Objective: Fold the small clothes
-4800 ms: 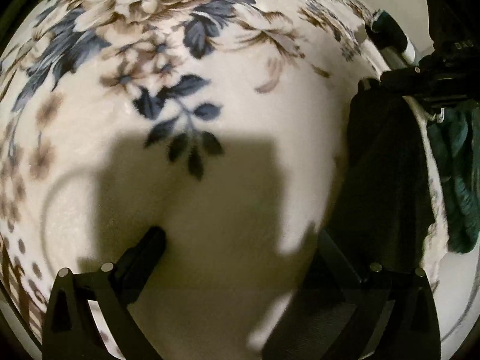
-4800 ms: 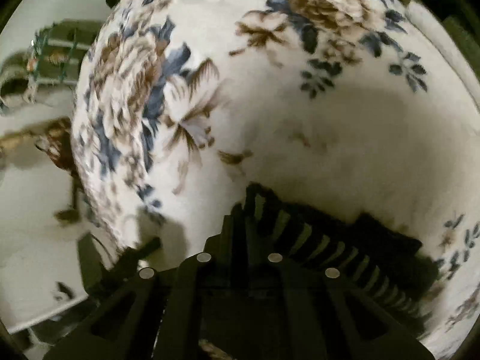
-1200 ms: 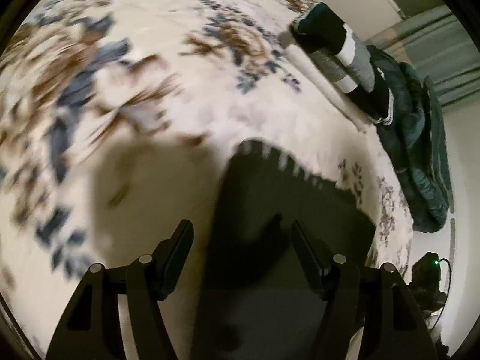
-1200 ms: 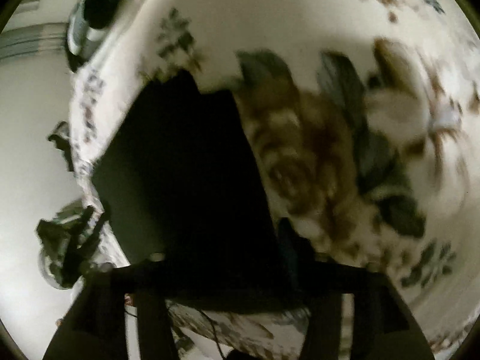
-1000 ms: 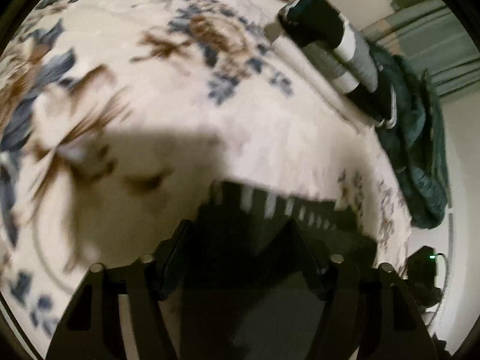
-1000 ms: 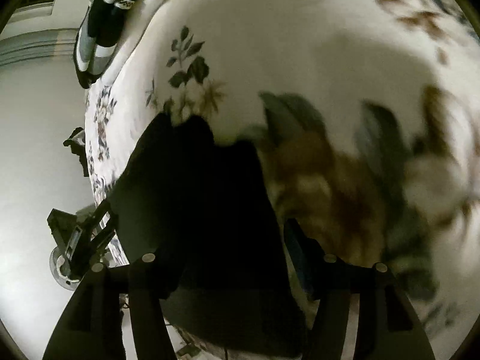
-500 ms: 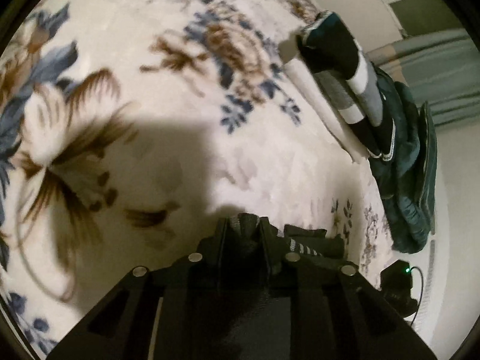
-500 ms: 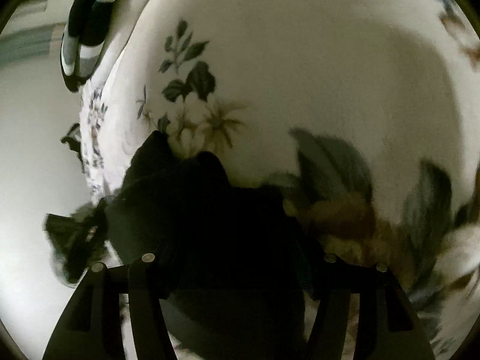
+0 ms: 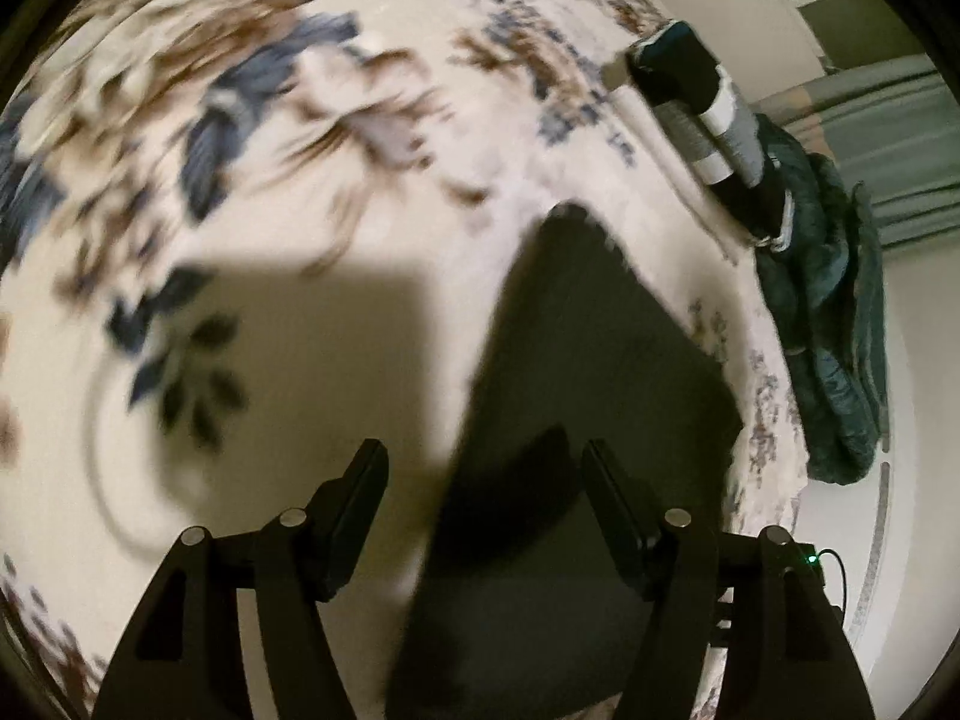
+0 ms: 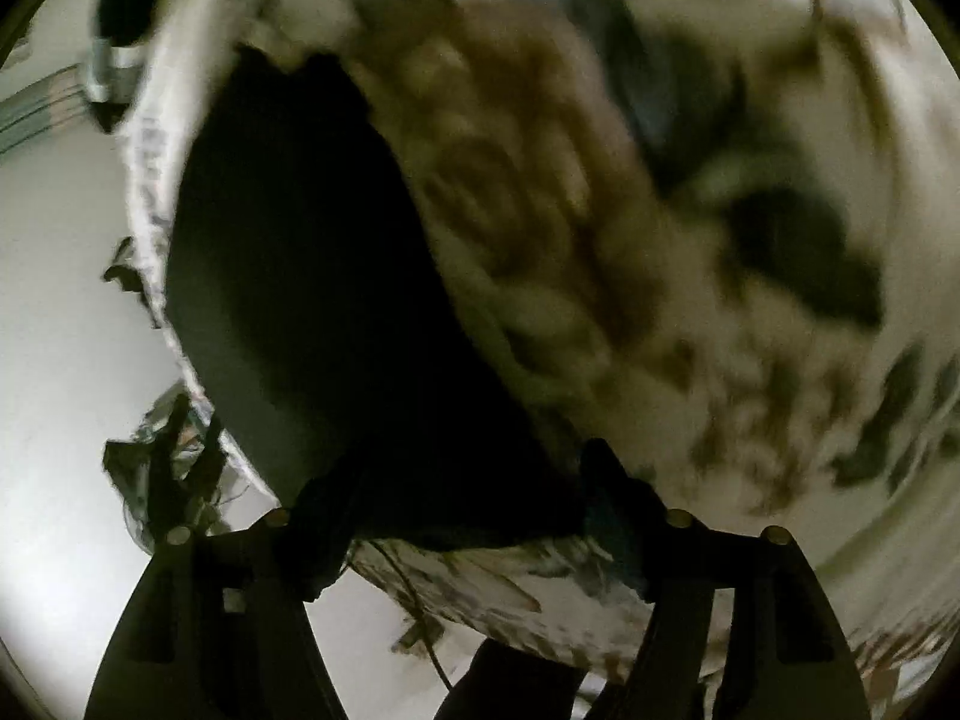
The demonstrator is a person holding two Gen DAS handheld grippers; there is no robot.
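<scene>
Garment [image 9: 588, 360], dark and flat, spread on a floral bed cover [image 9: 240, 180], near the cover's edge. Seen from the left wrist as a broad dark panel running from between the fingers up and away, narrowing to a corner near the middle of the view; near end under and past the tool, partly in shadow. Seen from the right wrist as a black mass [image 10: 312, 276] along the left half of the view, lying beside the cover's edge, its near end reaching down to the finger tips.

Bed cover cream with blue and brown flowers [image 10: 600, 240], blurred in both views. Green bundle of cloth [image 9: 834, 324] hanging past the far edge of the bed; a dark roll with pale bands [image 9: 708, 114] beside it at that edge. Pale floor [image 10: 54, 360] at the left of the right-wrist view.

Left tool [image 9: 480, 474] apart, jaws just widened, cloth lying in the gap but neither pad pressing on it. Right tool [image 10: 462, 480] apart too, jaws just widened a little; garment's near end between the tips, too dark and blurred to show any contact with the pads.

Small green light [image 9: 811, 558] by the left tool's outer finger.
</scene>
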